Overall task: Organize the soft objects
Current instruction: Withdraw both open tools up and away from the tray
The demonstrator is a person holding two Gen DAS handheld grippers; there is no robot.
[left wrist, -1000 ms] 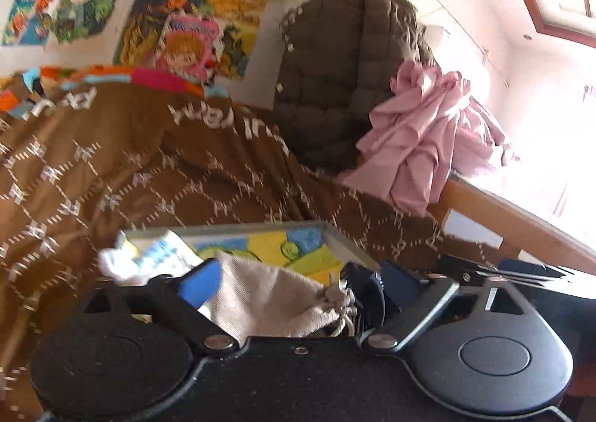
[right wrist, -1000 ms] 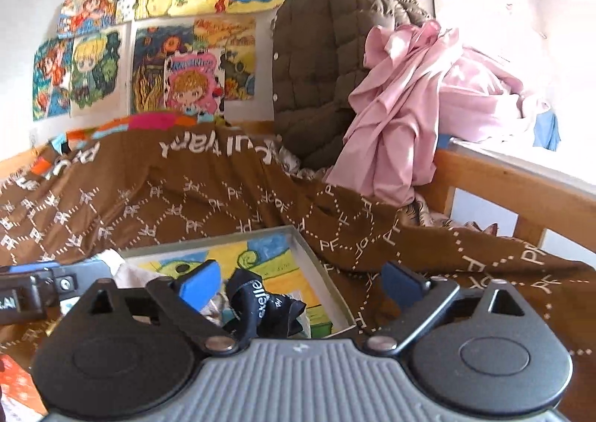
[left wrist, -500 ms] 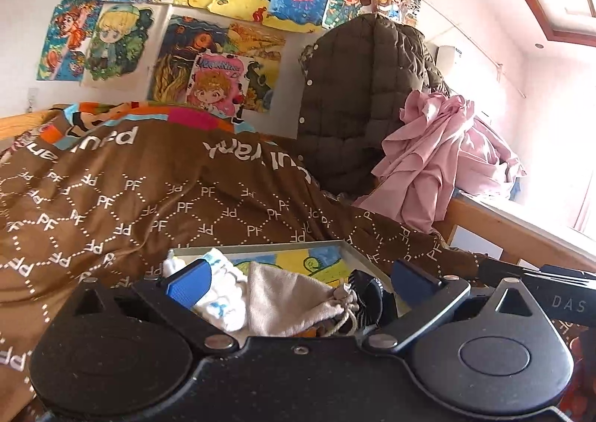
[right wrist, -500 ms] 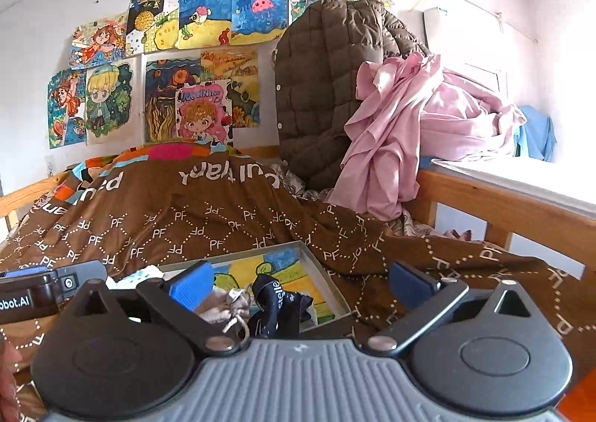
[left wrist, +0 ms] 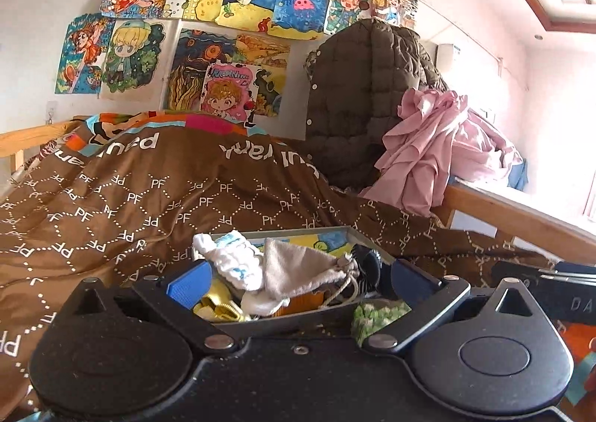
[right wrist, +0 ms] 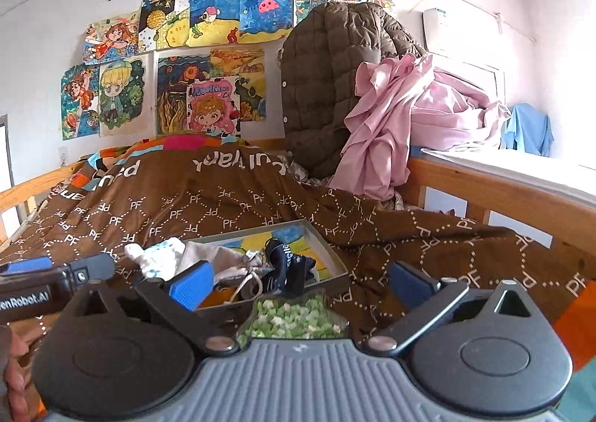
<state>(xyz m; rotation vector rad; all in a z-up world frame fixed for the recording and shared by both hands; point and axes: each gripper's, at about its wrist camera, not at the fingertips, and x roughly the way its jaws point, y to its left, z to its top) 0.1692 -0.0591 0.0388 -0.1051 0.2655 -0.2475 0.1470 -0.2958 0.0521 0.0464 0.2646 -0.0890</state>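
Grey box (right wrist: 337, 265) sits on the brown bedspread (right wrist: 223, 213), already holding a white sock bundle (left wrist: 232, 260), a beige drawstring pouch (left wrist: 301, 269), a dark navy sock (right wrist: 288, 267) and some yellow and orange bits near its front wall. What seems left outside is the green-and-white speckled piece (right wrist: 294, 317), lying on the bedspread touching or just short of the box's near wall. In the right wrist view it lies directly ahead of the right gripper (right wrist: 301, 282), low between the two blue-padded fingers and closer to the body than the tips. From the left gripper (left wrist: 294, 278) it shows only as a green patch (left wrist: 378, 316) tucked beside the right-hand finger, off that claw's centre line. So the right hand looks the nearer and better lined up. Its long axis appears to run side to side, across the fingers' gap, though the claw's body hides its near edge, so I cannot tell its full shape. Both claws stand spread wide and hold nothing. To my eye the coming move is a short drop forward and down by the right claw onto the speckled piece, then a small lift over the near wall into the box.
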